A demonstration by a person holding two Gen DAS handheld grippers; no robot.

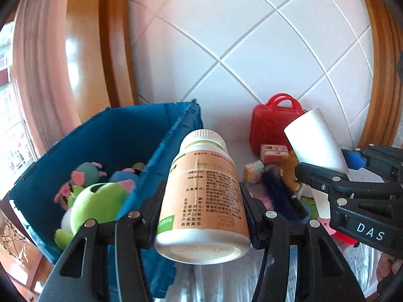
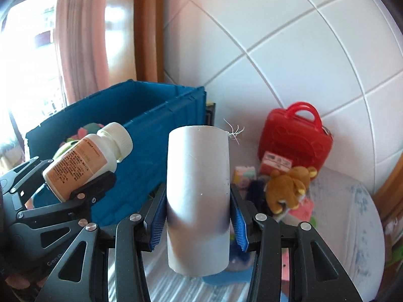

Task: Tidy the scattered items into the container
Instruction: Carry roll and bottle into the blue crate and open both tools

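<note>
Red case (image 2: 294, 136), teddy bear (image 2: 289, 188) and small boxes (image 2: 275, 162) lie beside blue bin (image 2: 141, 115).

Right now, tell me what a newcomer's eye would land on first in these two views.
First, the white plastic pill bottle with a tan label, clamped in the left gripper beside the blue plastic crate that holds plush toys. Next, the plain white cardboard tube, held upright in the right gripper. Behind it, a glossy red plastic toy suitcase leans against the white tiled wall.

Both tools — left tool (image 1: 202, 216), right tool (image 2: 199, 224) — black, silver-screwed, blue-padded; "DAS" lettering in white.
</note>
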